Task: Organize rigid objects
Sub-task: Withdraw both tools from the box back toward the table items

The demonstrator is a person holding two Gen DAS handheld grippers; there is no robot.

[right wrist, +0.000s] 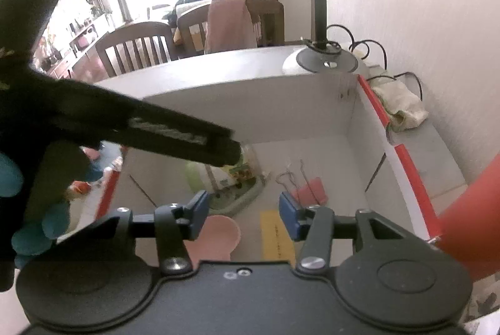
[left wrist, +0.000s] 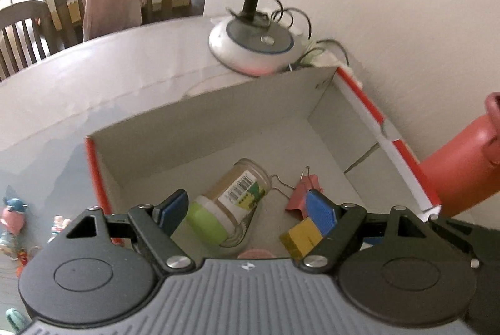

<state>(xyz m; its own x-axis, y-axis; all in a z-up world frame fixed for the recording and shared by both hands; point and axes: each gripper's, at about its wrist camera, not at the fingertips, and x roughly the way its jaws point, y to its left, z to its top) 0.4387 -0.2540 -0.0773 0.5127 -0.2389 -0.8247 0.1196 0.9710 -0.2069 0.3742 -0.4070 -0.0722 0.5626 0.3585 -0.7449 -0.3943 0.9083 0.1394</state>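
An open white cardboard box with red-edged rims [left wrist: 359, 97] stands on the pale grey desk [left wrist: 62, 91], its far right corner close to the wall and just beside the round white base of a black-necked lamp [left wrist: 250, 44].

Inside it, largest first:
- A clear glass jar with a lime-green lid and a barcode label [left wrist: 229, 200] lies on its side on the box floor, lid toward the near left.
- A yellow rectangular block [left wrist: 301, 236] sits at the near right.
- A pink binder clip with wire handles [left wrist: 301, 191] lies just beyond the block.
- A round pink piece [right wrist: 215, 236] lies at the near edge, partly hidden by the grippers; what it is cannot be told.

A red-orange cylinder [left wrist: 462, 166] stands outside the box's right wall, cut off by the frame. Small colourful toys [left wrist: 14, 213] on the desk left of the box are blurred.

The left gripper [left wrist: 250, 210] hangs over the box, jaws spread wide and holding nothing. The right gripper [right wrist: 243, 210] hovers likewise, jaws parted and empty.
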